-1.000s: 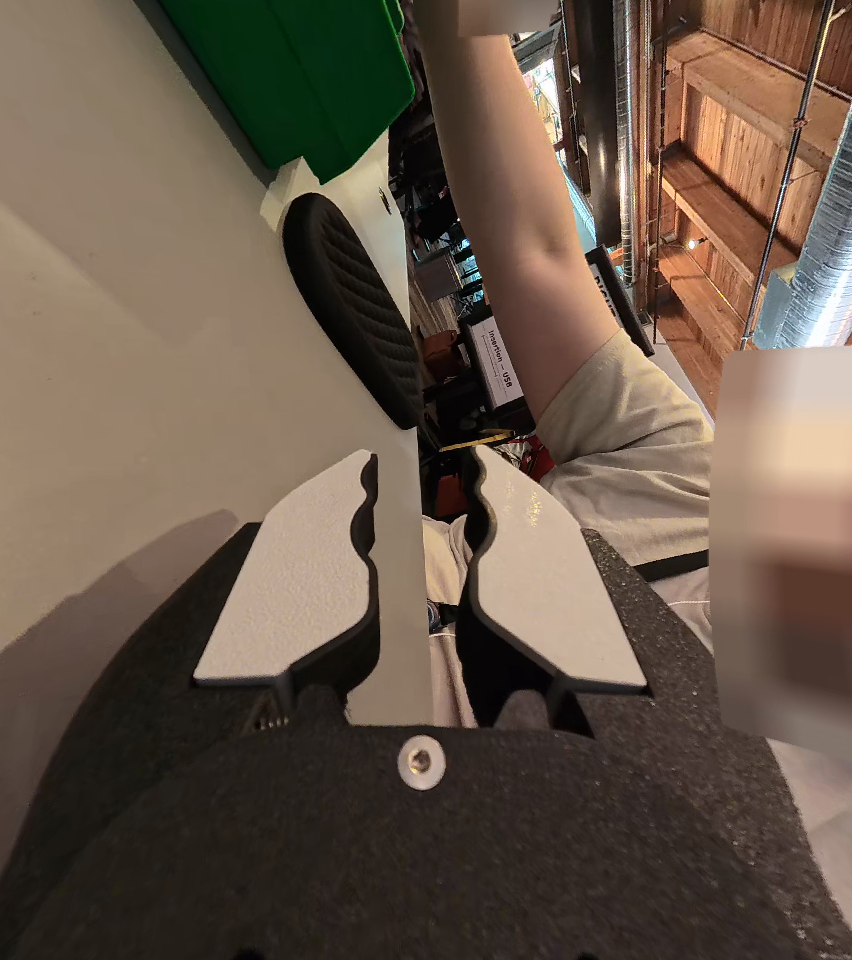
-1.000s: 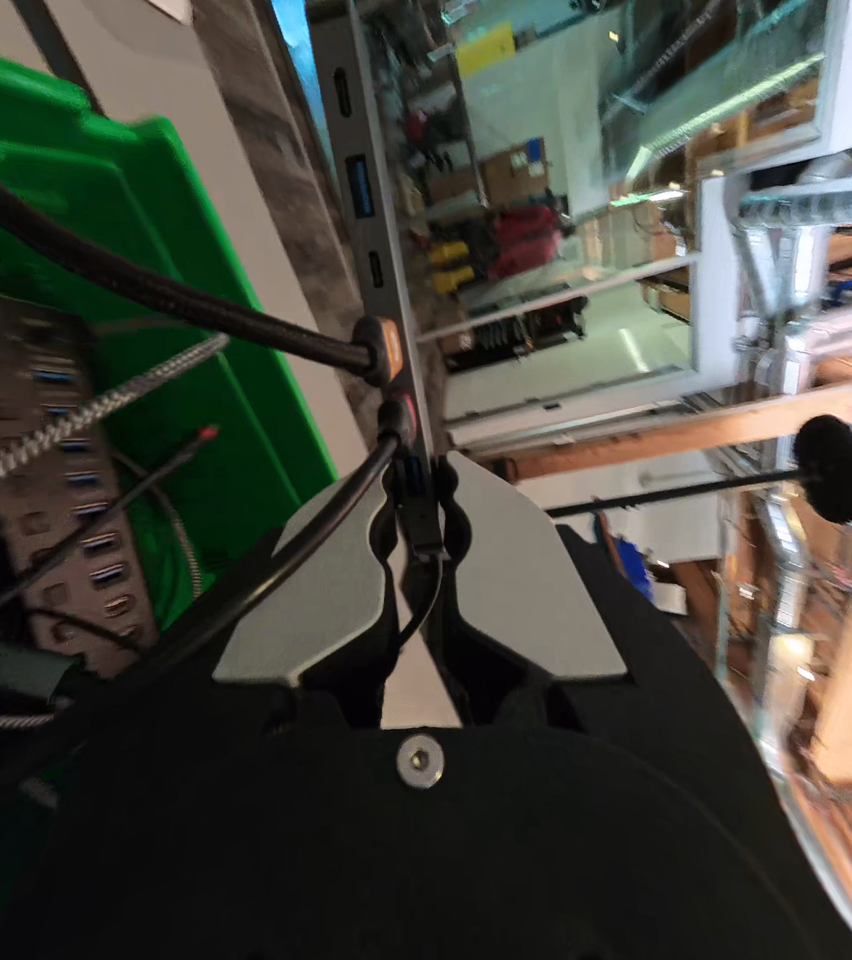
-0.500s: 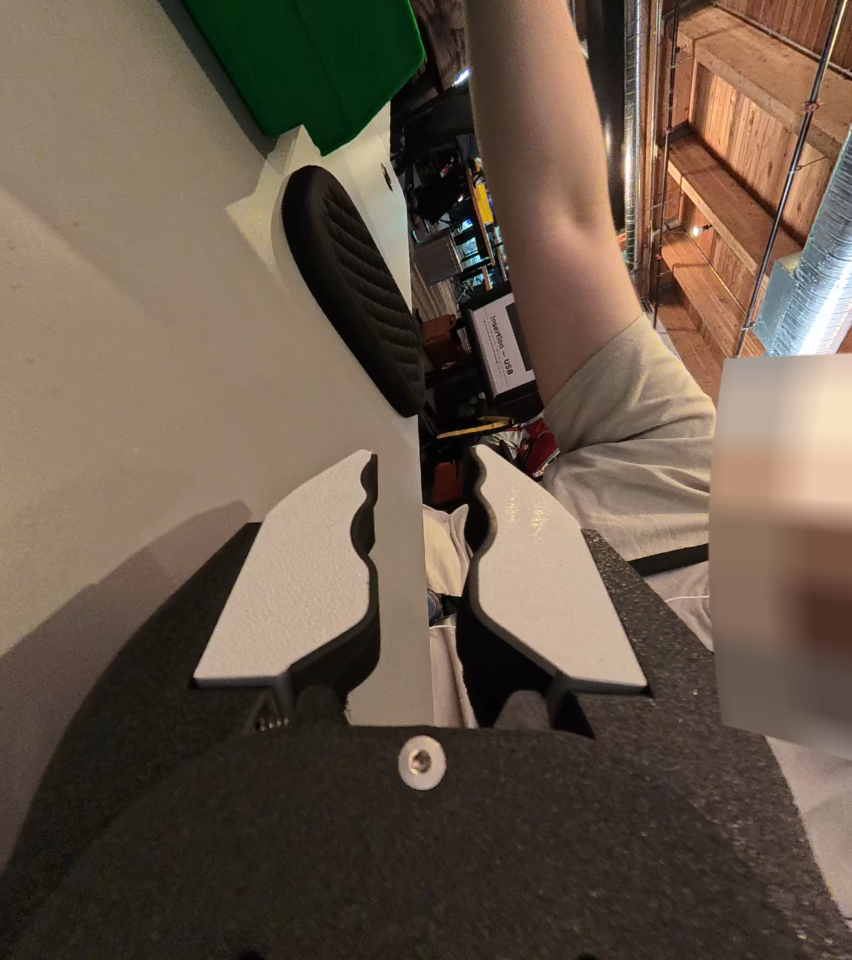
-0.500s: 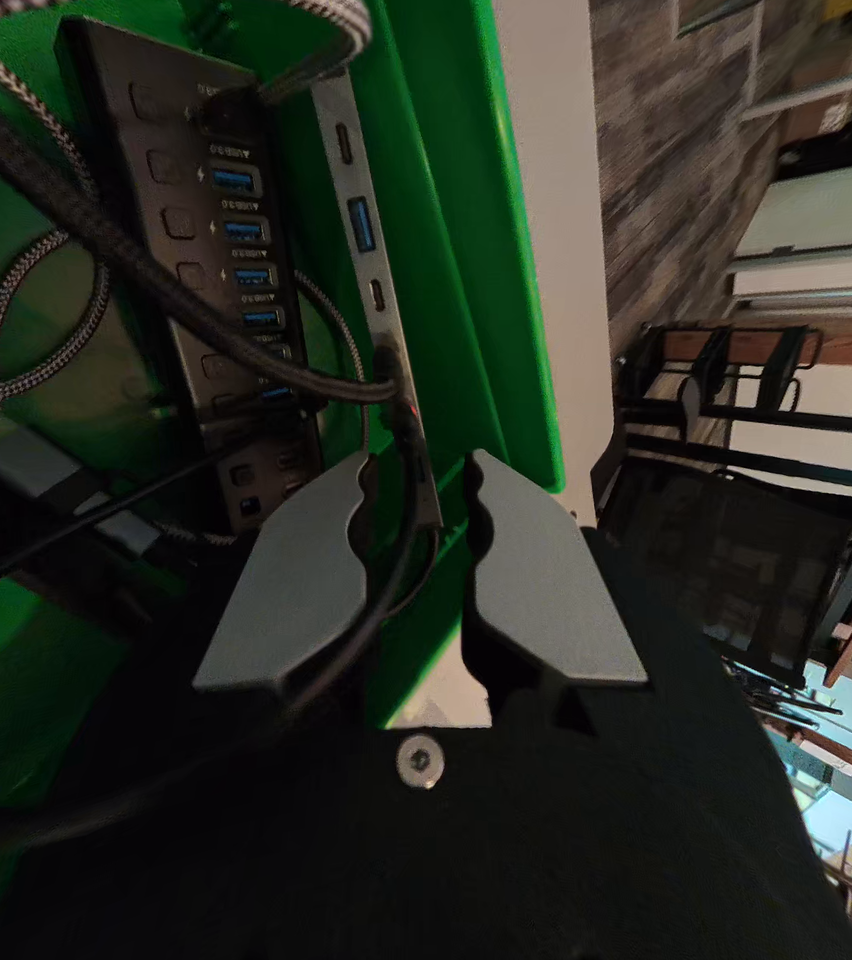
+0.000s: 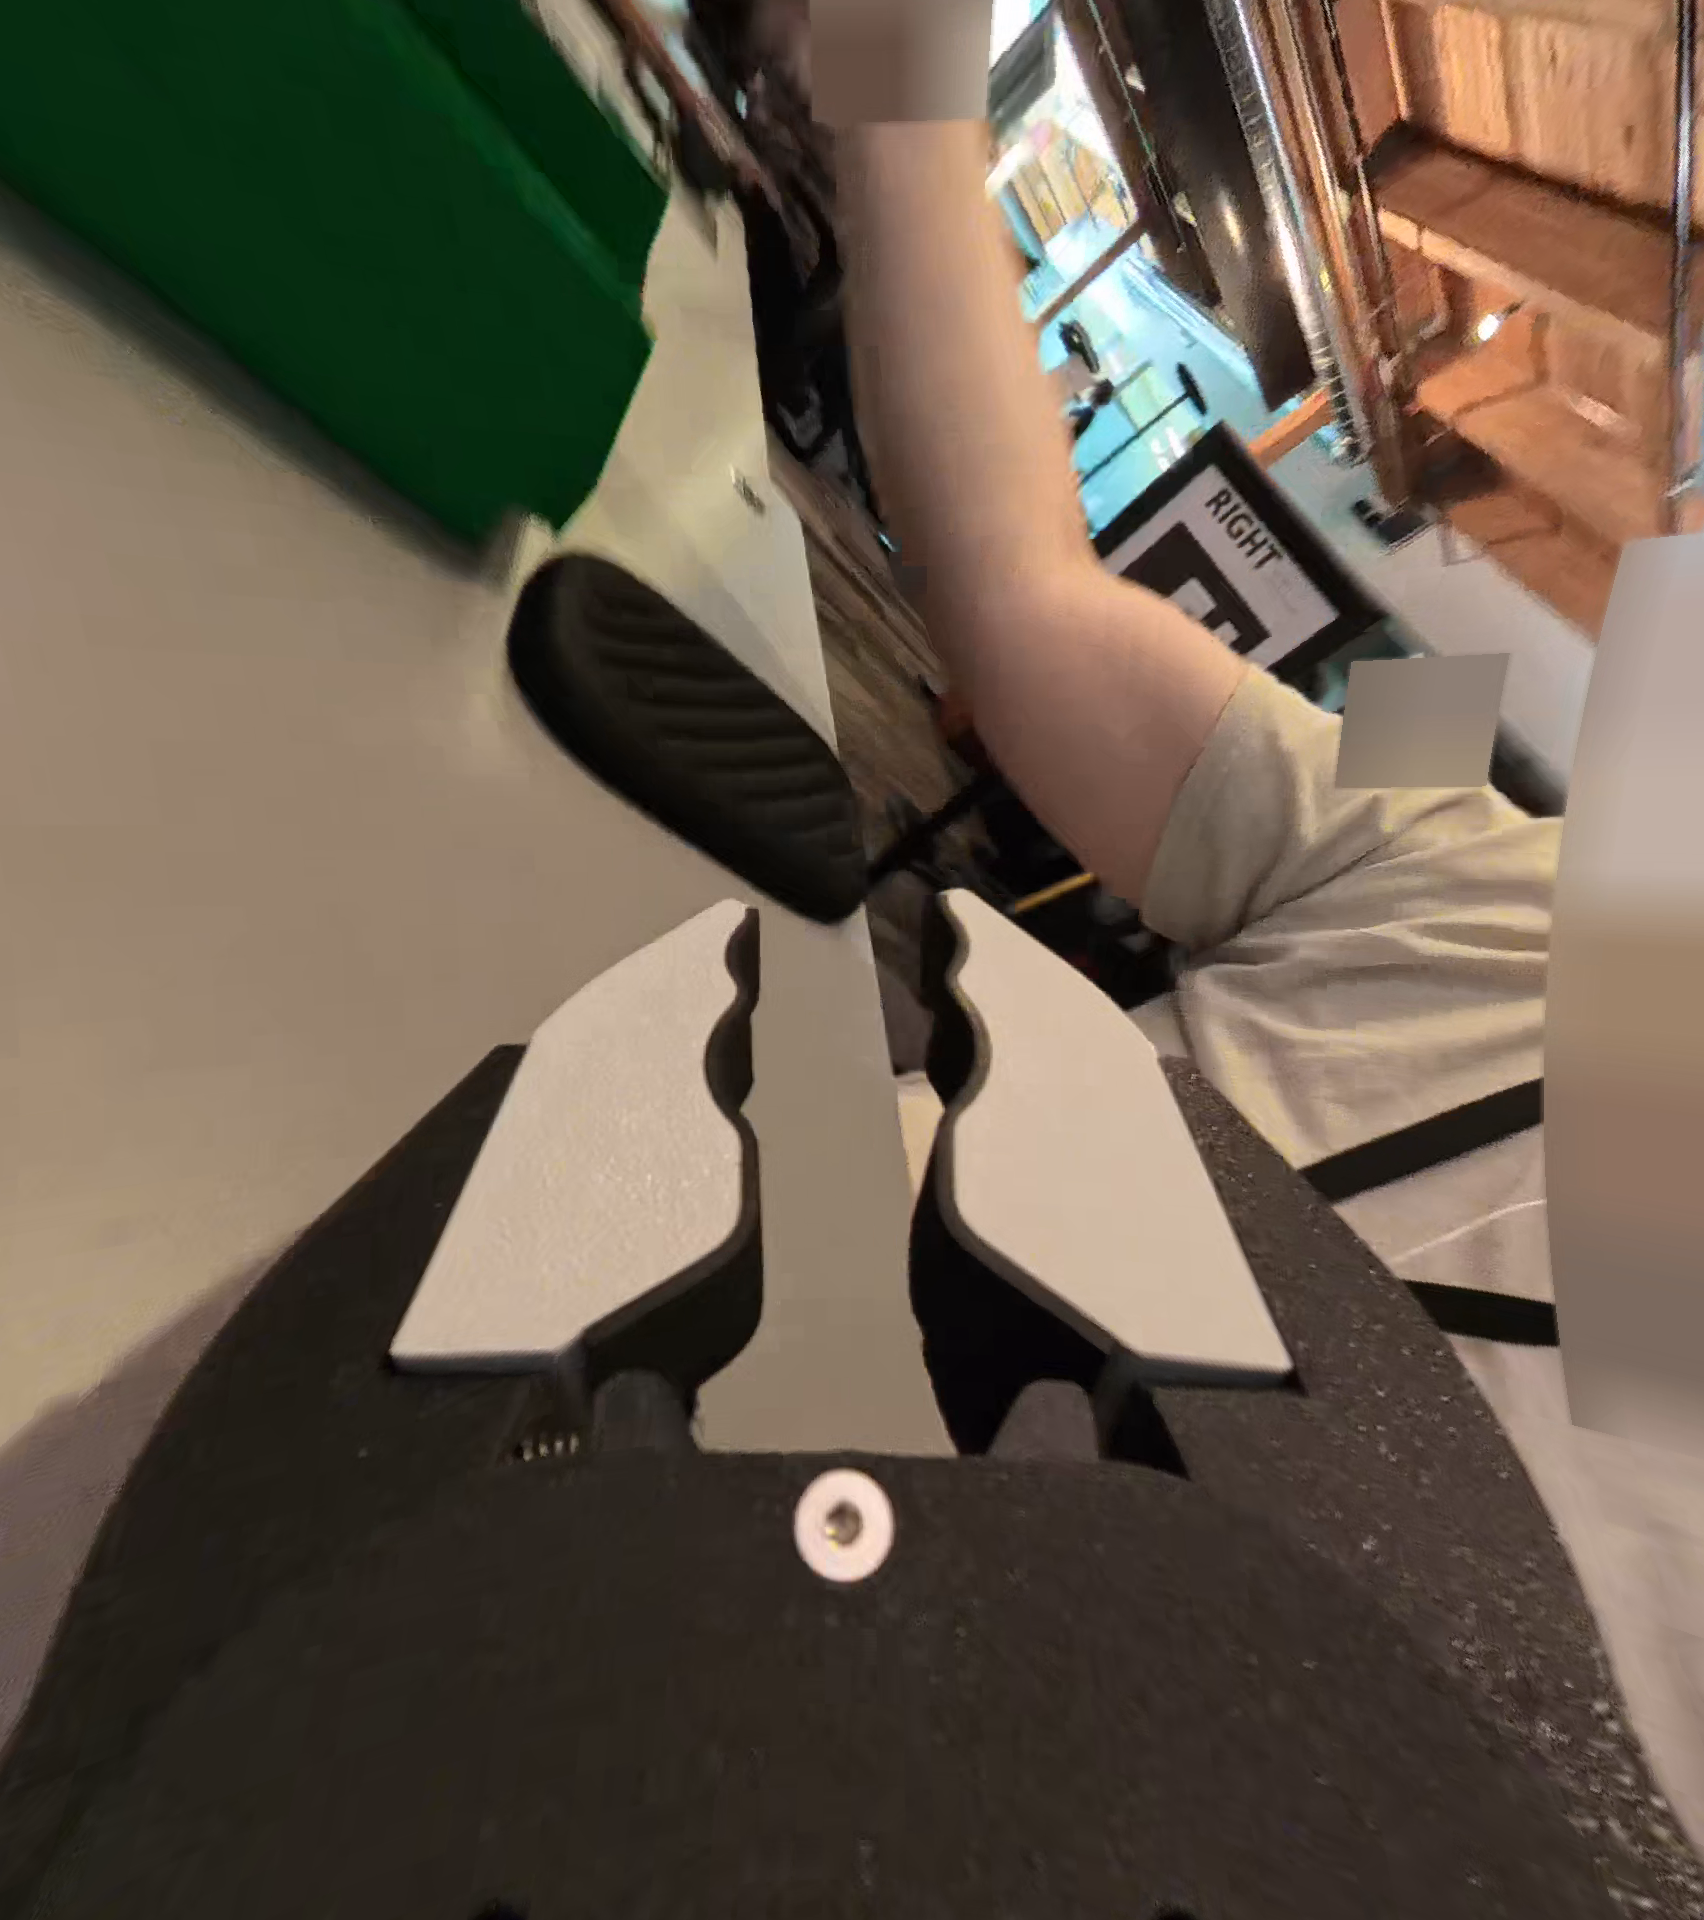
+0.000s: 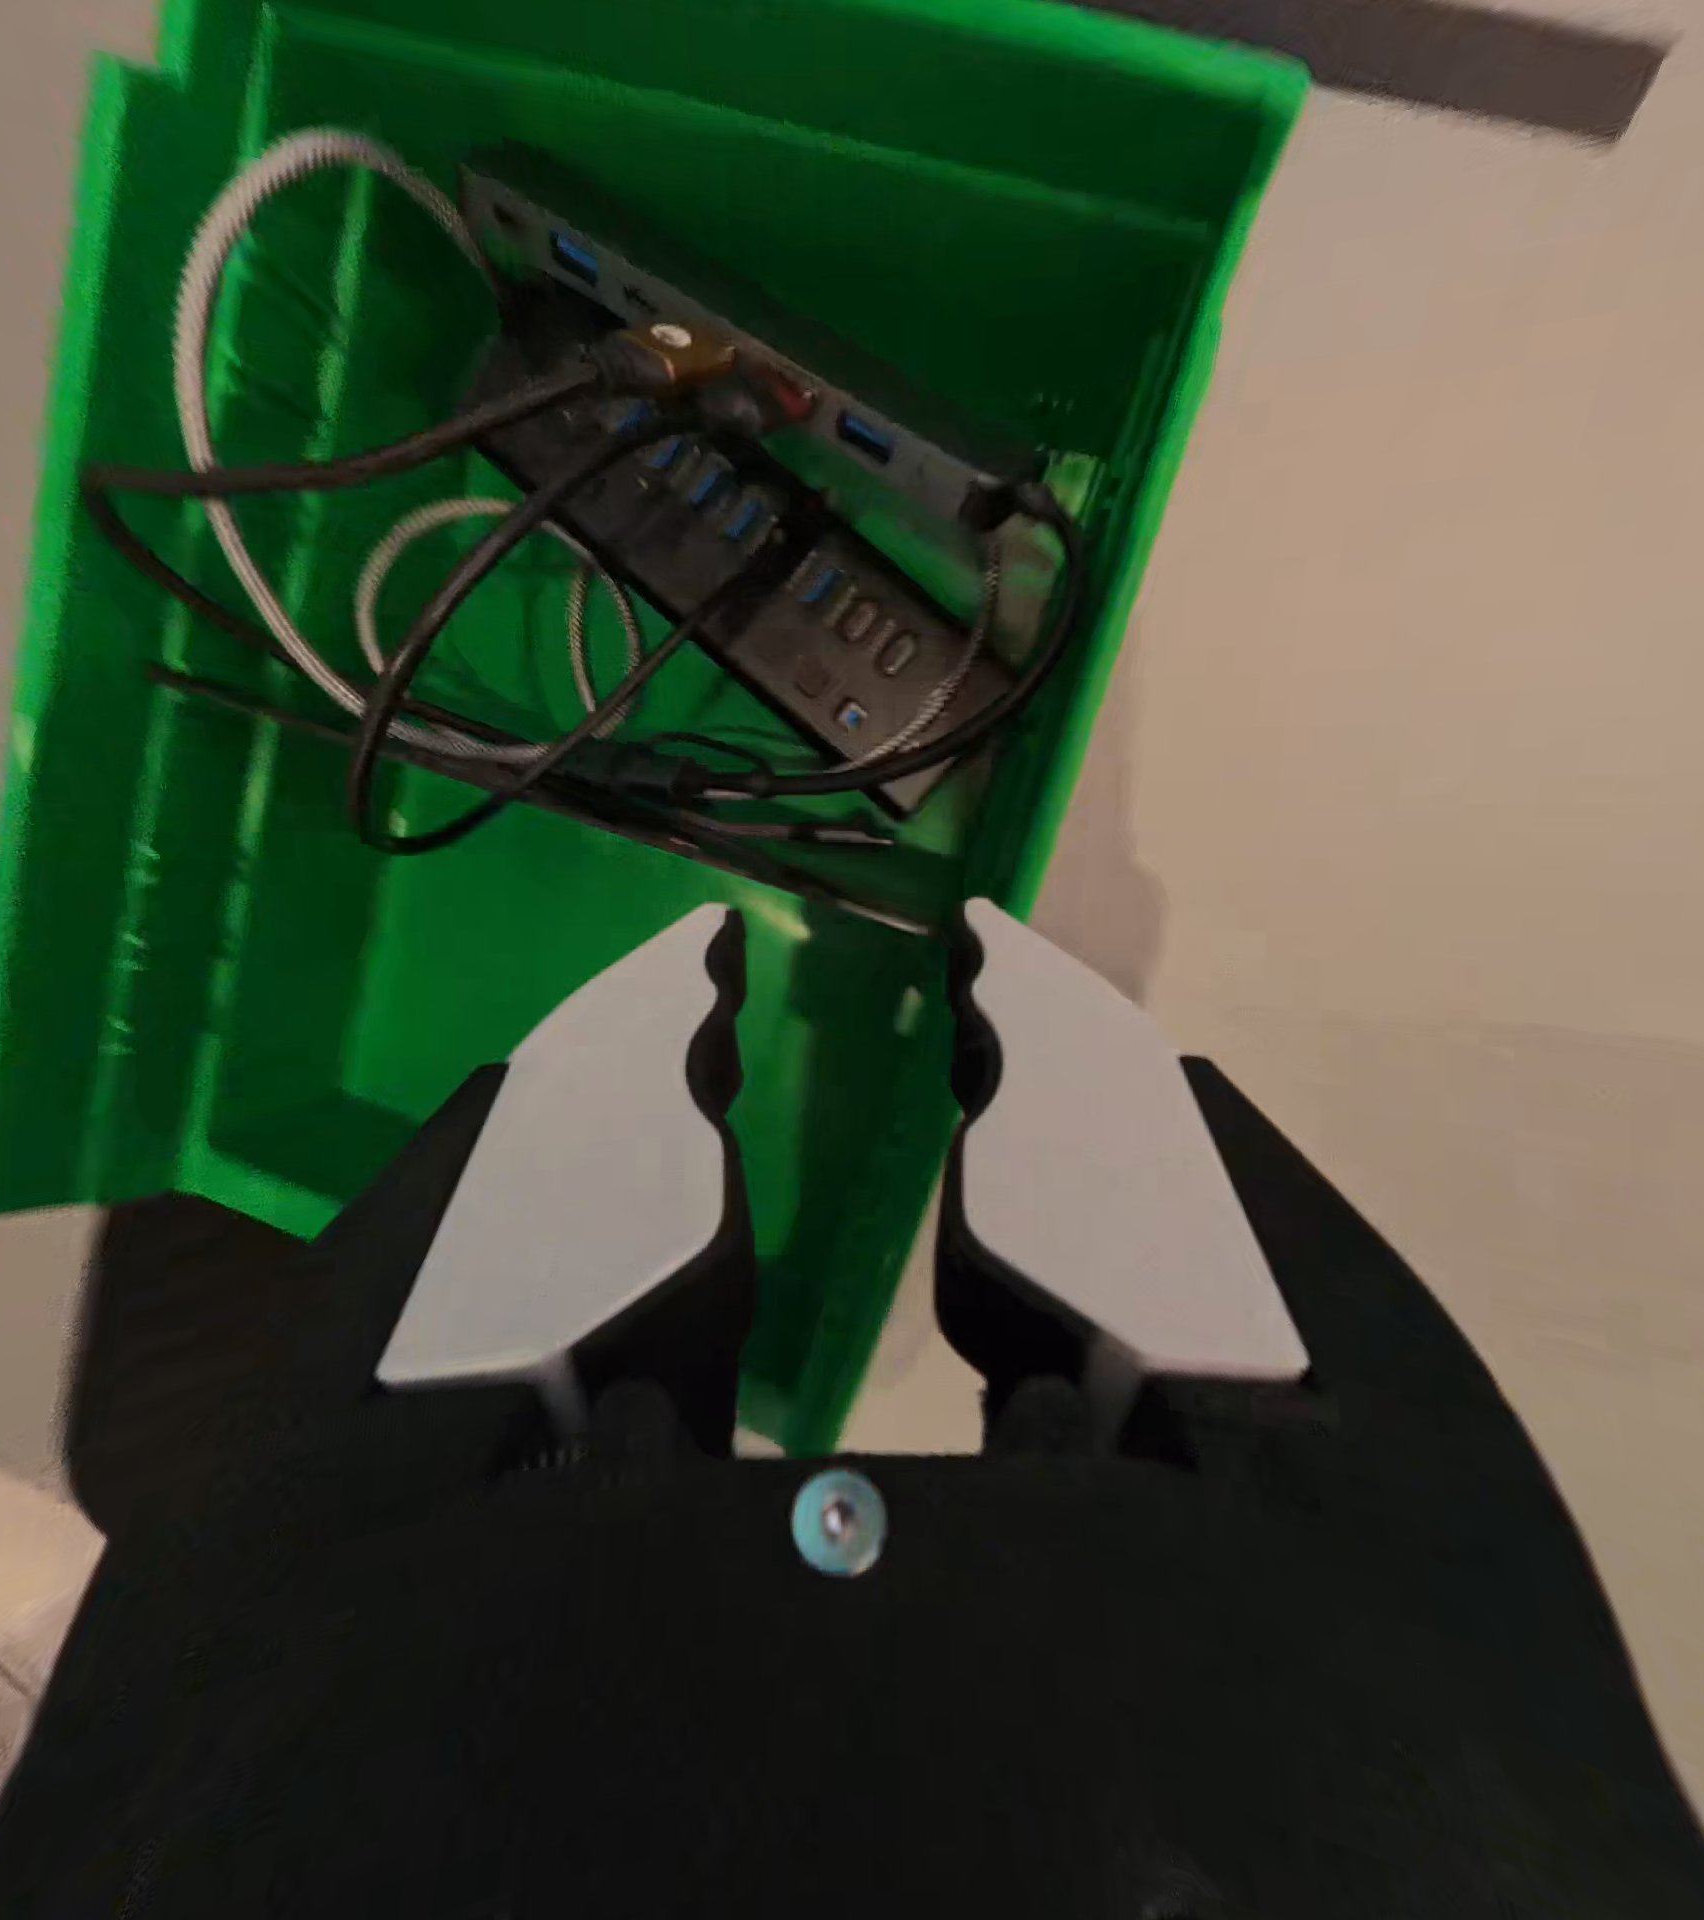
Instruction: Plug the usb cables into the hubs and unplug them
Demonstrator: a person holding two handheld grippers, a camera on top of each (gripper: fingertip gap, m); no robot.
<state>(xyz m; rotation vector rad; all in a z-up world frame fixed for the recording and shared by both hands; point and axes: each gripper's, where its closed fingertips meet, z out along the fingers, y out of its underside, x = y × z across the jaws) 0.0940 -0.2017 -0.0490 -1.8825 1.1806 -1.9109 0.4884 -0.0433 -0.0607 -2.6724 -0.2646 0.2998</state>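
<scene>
In the right wrist view a green bin [image 6: 204, 935] on the white table [image 6: 1471, 644] holds a black multi-port hub [image 6: 827, 613] with blue ports and a slim grey hub [image 6: 889, 436] lying across it. A gold-brown plug [image 6: 671, 348] and a black plug sit in the slim hub. A braided grey cable [image 6: 235, 260] and black cables [image 6: 391, 727] loop inside the bin. My right gripper [image 6: 843, 920] is open and empty, above the bin's near end. My left gripper [image 5: 843, 920] is open and empty over the table edge, away from the bin [image 5: 308, 239].
A black ribbed round pad [image 5: 682, 748] lies on the white table [image 5: 204, 831] just ahead of my left gripper. A person's bare arm [image 5: 983, 499] and light shirt [image 5: 1347, 987] fill the right of the left wrist view. My hands' fingertips stand some 45 cm from each other. The gold-brown plug [image 6: 671, 348] is about 10 cm from my right fingertips.
My right gripper has let go of the slim hub, opened wider and drawn back, so the whole bin shows. The left wrist view has tilted and shifted slightly; the left jaws stay open.
</scene>
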